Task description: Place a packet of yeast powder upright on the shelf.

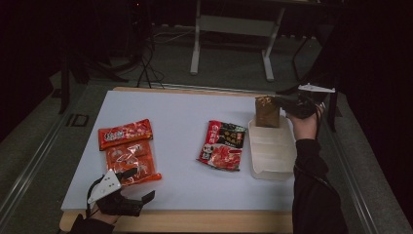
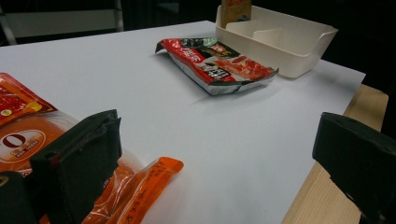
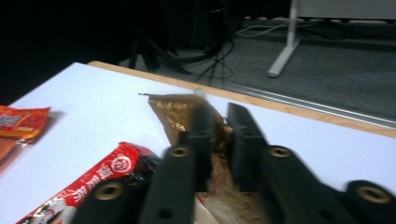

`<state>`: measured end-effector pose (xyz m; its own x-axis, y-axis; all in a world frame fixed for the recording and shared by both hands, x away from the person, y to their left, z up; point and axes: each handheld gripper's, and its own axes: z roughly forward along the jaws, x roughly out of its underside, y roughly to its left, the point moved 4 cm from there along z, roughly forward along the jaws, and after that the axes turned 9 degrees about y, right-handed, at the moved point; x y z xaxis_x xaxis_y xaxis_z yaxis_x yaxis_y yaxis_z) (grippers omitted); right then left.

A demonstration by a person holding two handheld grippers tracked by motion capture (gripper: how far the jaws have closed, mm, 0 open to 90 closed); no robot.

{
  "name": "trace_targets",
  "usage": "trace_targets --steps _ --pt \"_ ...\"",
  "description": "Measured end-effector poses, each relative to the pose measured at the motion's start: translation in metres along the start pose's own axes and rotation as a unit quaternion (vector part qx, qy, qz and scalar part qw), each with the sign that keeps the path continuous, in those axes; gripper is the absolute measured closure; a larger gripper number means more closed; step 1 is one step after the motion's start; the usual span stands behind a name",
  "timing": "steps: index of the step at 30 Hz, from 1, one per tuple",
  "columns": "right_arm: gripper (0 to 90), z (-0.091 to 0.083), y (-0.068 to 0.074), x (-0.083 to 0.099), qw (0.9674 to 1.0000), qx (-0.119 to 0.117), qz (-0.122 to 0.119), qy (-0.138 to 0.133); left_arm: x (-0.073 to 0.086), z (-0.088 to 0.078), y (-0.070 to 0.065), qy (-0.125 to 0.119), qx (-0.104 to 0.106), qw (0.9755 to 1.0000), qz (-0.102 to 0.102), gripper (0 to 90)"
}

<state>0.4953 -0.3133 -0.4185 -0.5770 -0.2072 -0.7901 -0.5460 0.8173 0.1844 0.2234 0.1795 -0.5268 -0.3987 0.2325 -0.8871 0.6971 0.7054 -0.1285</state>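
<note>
High view, right gripper (image 1: 281,103) jaws narrowly around upright brown foil packet (image 1: 267,111) in cream divided tray (image 1: 272,168), left gripper (image 1: 139,184) jaws wide over white table (image 1: 180,109).

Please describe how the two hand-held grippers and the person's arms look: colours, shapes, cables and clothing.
Both grippers are black with two blocky jaws. The left gripper carries a pale grey three-cornered plate; the right gripper carries one too. Round brass-coloured screw holes mark the right gripper's jaw arms. The right sleeve is black, the left sleeve dark.

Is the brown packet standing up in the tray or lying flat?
Standing: the brown packet rises upright from the white tray's far compartment.
</note>
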Motion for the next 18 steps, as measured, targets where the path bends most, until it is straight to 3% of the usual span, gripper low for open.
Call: trace_targets --steps 4,9,15,18 --pt "69.5 -0.010 0.001 -0.001 0.9994 0.032 -0.010 0.007 0.000 0.000 0.000 0.000 0.001 1.0000 -0.001 1.8" --pt "62.0 -0.027 0.005 -0.005 0.9994 0.029 0.001 -0.017 0.000 0.002 -0.001 0.006 0.004 1.0000 0.002 1.8" --pt "54.0 -0.040 0.023 -0.005 0.9994 0.022 -0.011 -0.022 0.001 0.003 -0.001 0.008 0.006 0.9999 0.002 1.8" --pt "45.2 -0.047 0.033 -0.003 0.9991 0.020 -0.017 -0.035 0.001 0.003 -0.001 0.008 0.006 0.9999 0.001 1.8"
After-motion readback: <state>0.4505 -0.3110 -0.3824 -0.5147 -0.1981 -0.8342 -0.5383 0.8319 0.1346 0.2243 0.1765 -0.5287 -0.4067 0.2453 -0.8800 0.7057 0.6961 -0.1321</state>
